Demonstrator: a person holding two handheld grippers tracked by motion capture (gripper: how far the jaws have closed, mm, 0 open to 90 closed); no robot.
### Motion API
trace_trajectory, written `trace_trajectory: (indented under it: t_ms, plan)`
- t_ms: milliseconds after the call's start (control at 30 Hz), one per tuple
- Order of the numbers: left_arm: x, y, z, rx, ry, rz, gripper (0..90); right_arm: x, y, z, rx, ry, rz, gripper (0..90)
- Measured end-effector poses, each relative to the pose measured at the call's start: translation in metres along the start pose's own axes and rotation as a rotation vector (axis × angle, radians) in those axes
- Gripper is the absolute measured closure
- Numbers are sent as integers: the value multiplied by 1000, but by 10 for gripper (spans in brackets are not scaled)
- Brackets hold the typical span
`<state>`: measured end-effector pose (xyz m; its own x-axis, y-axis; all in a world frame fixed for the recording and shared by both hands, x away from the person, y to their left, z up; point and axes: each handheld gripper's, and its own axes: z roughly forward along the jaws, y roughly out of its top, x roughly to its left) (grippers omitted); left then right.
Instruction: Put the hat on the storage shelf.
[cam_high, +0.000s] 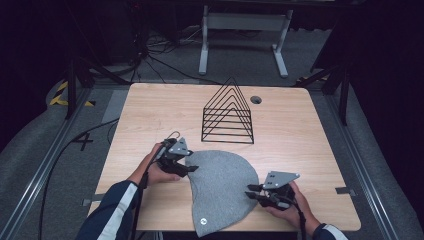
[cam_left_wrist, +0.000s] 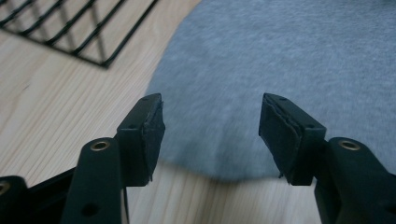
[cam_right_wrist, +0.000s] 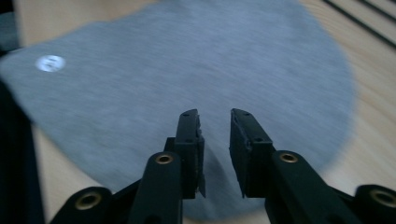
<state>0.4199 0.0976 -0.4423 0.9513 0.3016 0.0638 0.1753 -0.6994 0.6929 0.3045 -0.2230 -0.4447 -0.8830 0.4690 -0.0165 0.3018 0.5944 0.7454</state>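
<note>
- Black jaws of the left gripper (cam_left_wrist: 211, 135) stand well spread over the rounded edge of a grey, half-round piece of knit cloth (cam_left_wrist: 280, 70); the pads press on nothing, and the cloth's rim lies on the wood between and below them.
- Black jaws of the right gripper (cam_right_wrist: 215, 149) are drawn close, with a narrow gap left between the pads; grey cloth lies in that gap, but whether the pads pinch it I cannot tell.
- From the high view, the left gripper (cam_high: 186, 169) sits at the cloth's upper left edge and the right gripper (cam_high: 254, 192) at its right edge, each held in a hand coming from the near side.
- Flat on the light wooden table (cam_high: 150, 107), the cloth (cam_high: 220, 190) lies near the front edge, with a small pale round label (cam_right_wrist: 50, 63) close to its near corner.
- Beyond the cloth stands a black wire rack of triangular frames (cam_high: 228, 112), apart from it.
</note>
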Motion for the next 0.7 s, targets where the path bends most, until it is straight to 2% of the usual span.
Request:
trace_trajectory:
  t_ms: [33,67,133,200,267,333,367,433,467,600,700]
  plan:
    - [0,0,0,0,0,0,456,6,3,5,-3,20,-6,779]
    - [0,4,5,6,-12,8,456,6,3,5,-3,20,-6,779]
    - [-1,10,15,21,-10,31,491,17,8,14,-2,64,-22,814]
    - [0,13,24,33,-29,43,517,26,10,22,11,88,-37,832]
    - [-1,14,31,53,-23,45,545,34,9,30,35,118,-48,834]
    - [1,13,35,73,-37,41,546,38,7,34,56,127,-56,839]
    - [2,12,35,59,-42,28,548,38,5,35,47,121,-54,841]
    - [4,9,33,66,-47,6,547,34,3,33,47,111,-24,842]
    - [4,7,33,57,-53,-8,548,31,3,31,53,96,-28,842]
    - [0,6,30,63,-54,-5,553,15,-2,25,61,9,-13,840]
    - [-9,4,29,58,-77,-1,549,1,-5,20,61,-39,9,840]
